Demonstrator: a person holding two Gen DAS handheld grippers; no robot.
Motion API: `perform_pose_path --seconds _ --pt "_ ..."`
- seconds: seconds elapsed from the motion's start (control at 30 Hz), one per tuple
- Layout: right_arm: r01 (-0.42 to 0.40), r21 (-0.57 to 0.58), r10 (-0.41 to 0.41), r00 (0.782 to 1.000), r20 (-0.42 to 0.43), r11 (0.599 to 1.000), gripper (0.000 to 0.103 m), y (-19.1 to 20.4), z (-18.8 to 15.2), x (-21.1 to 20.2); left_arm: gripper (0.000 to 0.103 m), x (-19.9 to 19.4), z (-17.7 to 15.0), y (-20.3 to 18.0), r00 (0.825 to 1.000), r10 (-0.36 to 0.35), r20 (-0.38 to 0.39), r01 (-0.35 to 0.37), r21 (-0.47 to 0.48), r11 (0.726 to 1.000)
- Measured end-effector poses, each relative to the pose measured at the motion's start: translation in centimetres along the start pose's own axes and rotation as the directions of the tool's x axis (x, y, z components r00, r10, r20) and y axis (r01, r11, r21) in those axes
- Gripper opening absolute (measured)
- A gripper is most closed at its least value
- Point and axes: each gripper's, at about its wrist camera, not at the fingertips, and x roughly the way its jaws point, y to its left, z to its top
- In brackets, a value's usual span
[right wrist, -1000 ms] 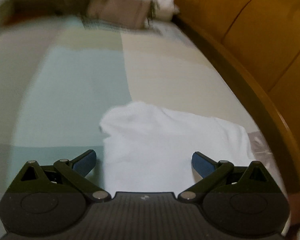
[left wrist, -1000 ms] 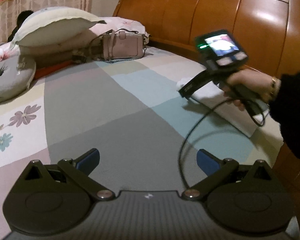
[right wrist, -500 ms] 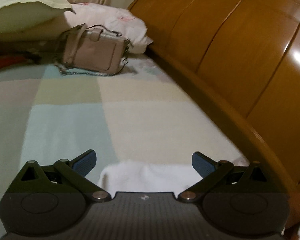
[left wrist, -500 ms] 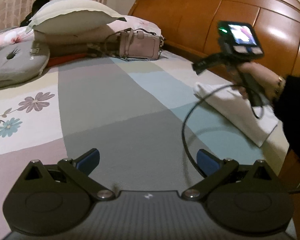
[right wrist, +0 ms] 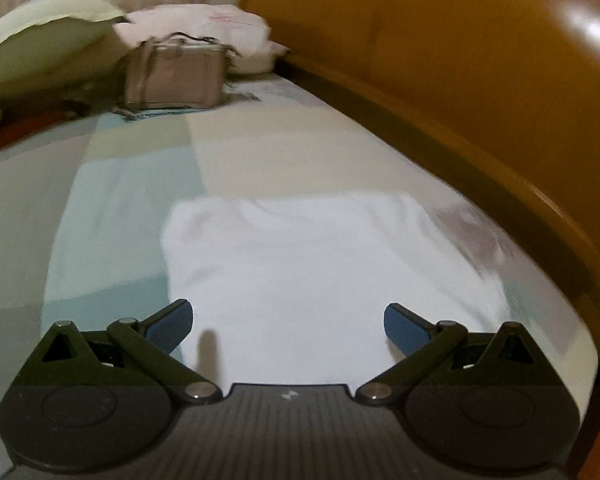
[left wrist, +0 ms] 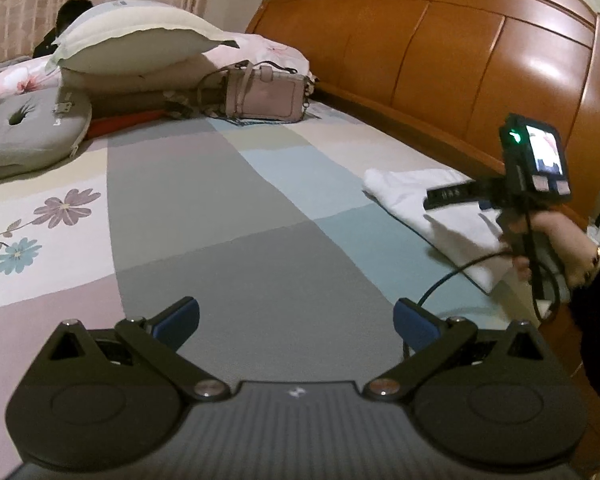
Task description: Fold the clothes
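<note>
Lying folded near the bed's (left wrist: pixel 228 216) headboard-side edge, the white garment (right wrist: pixel 320 264) sits beneath the right gripper (right wrist: pixel 288 326), whose jaws hang spread and empty. Over bare gray bedspread, the left gripper (left wrist: pixel 296 320) likewise gapes, holding nothing.

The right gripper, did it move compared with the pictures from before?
Yes. The right gripper tipped back down: the white folded garment fills the space between its open fingers, and the pink handbag sits higher in view.
</note>
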Motion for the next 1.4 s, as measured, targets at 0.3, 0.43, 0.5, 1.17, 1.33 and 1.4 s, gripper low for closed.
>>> perform_pose_path --seconds 0.3,0.43,0.5,1.17,1.33,1.4 --pt "-0.164 0.014 0.165 0.981 -0.106 0.986 0.103 -0.1 -4.1 -5.5 0.102 -1.7 0.4 -3.4 0.998 0.061 -0.002 -0.061 0.070 0.996" --pt "-0.155 0.033 0.158 0.980 -0.123 0.987 0.103 -0.7 -6.4 -10.0 0.102 -2.2 0.4 -5.0 0.997 0.080 -0.010 -0.078 0.097 0.992" --pt "-0.156 0.047 0.161 0.979 -0.128 0.987 0.103 -0.9 -7.4 -12.0 0.102 -2.1 0.3 -5.7 0.994 0.109 -0.024 -0.105 0.110 0.988" --pt "-0.071 0.118 0.081 0.994 -0.079 0.990 0.103 -1.8 -13.5 -23.6 0.102 -5.3 -1.1 -11.6 0.993 0.116 -0.004 -0.112 0.215 0.970" --pt "-0.063 0.117 0.067 0.997 -0.036 0.991 0.103 -2.2 -13.6 -25.6 0.102 -6.7 -1.2 -12.8 0.996 0.093 0.013 -0.093 0.215 0.972" --pt "-0.067 0.119 0.069 0.997 -0.019 0.991 0.103 -2.4 -13.7 -26.4 0.102 -7.2 -1.4 -13.1 0.995 0.093 0.022 -0.096 0.220 0.971"
